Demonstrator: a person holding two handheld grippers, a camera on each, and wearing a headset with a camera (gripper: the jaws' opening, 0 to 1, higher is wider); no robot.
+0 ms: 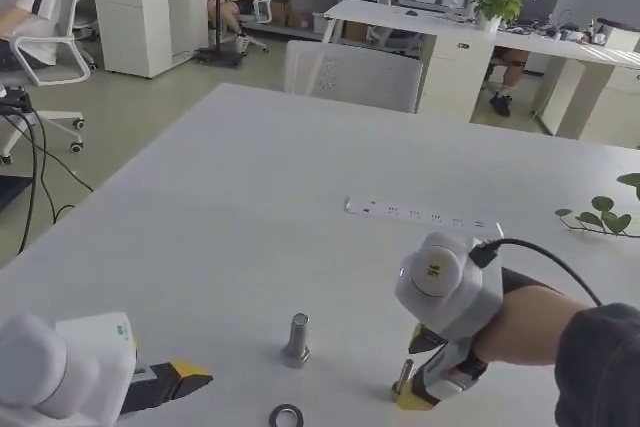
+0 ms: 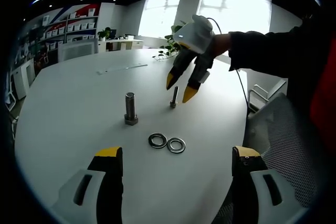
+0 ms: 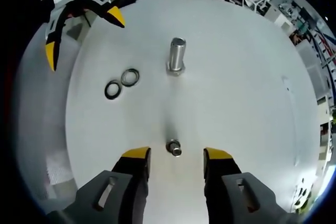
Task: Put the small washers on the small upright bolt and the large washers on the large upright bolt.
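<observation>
On the white table [image 1: 250, 197], both upright: big bolt [image 2: 130, 108] and, off to its right in the head view, small bolt [image 2: 174, 97]. Flat on the table near the big bolt, side by side and touching: two washers [image 2: 167, 143]. Right gripper [image 3: 177, 156] open, tips down, one jaw on each side of the small bolt, not squeezing it. Maybe a ring on that bolt's top, too blurry to tell. Left gripper [image 2: 177, 153] wide open, holding nothing, low near the washers.
</observation>
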